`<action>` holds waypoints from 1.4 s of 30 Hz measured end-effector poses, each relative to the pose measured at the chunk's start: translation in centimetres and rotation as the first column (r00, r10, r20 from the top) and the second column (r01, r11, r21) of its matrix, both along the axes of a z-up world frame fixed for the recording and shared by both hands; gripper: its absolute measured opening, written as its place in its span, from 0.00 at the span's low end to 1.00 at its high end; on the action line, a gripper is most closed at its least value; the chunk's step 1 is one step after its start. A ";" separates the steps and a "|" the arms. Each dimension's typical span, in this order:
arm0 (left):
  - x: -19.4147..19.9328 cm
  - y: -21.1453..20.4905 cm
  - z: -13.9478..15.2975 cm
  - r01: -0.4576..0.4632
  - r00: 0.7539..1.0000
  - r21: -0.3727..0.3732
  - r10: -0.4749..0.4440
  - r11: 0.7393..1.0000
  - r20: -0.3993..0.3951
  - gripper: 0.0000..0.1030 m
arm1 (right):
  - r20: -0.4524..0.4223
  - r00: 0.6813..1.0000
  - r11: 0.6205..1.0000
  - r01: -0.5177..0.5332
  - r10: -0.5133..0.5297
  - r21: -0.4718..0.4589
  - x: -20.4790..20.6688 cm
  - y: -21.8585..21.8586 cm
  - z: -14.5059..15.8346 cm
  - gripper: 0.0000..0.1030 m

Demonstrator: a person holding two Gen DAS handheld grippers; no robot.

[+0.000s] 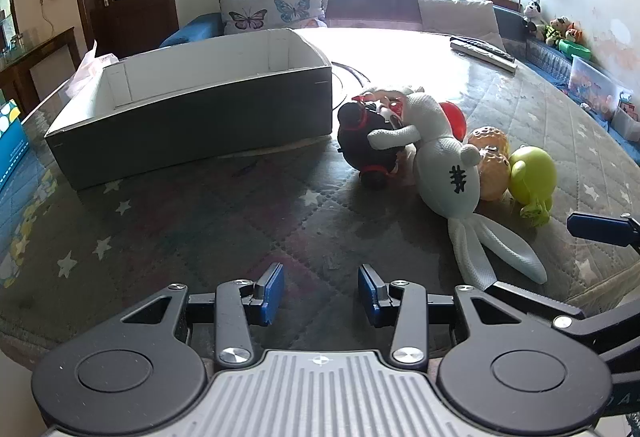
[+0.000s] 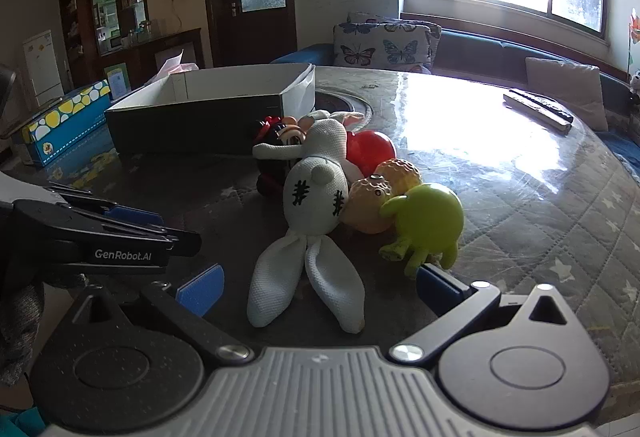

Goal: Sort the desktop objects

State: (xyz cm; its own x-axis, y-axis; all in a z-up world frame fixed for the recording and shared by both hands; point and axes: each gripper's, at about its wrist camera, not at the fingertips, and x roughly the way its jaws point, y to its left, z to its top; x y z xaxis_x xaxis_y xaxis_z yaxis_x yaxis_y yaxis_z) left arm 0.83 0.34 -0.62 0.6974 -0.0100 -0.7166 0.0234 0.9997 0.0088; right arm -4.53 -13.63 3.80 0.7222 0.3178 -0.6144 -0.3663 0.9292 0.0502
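We hold both claws spread and empty: the left gripper over bare desk near our edge, the right gripper straddling the white rabbit's ears. The toys lie heaped mid-desk, just beside the open box. Since the rabbit's arm drapes the black plush, lifting it may drag that neighbour or roll the green toy and red ball away.
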 end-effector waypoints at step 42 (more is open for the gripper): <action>1.5 0.5 0.0 0.007 0.999 -0.027 -0.008 1.000 -0.034 0.42 | -0.013 1.000 1.000 -0.015 0.015 0.004 1.0 0.6 -0.3 1.00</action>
